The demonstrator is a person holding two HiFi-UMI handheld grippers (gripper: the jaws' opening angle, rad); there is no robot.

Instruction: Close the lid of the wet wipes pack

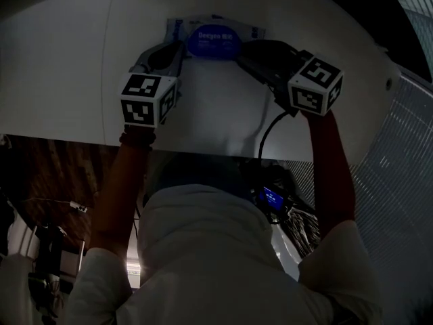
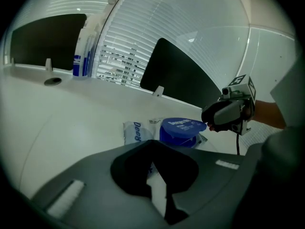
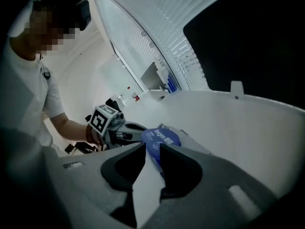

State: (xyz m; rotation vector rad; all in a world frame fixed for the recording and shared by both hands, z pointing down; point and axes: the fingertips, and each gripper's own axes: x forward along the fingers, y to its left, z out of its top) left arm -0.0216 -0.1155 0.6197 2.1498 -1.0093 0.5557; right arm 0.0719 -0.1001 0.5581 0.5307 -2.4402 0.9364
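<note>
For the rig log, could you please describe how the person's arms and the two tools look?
The left tool and right tool each have a dark grey body and a white cube with black square markers. A black cable trails from the right tool. The person wears a white short-sleeved shirt.

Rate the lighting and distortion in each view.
Head view: dim, underexposed; only the white table and wet wipes pack read clearly. Left gripper view: strong fisheye bend, black corners, near jaws dark and soft. Right gripper view: same fisheye curve, dark upper right, blue lid print blurred.
</note>
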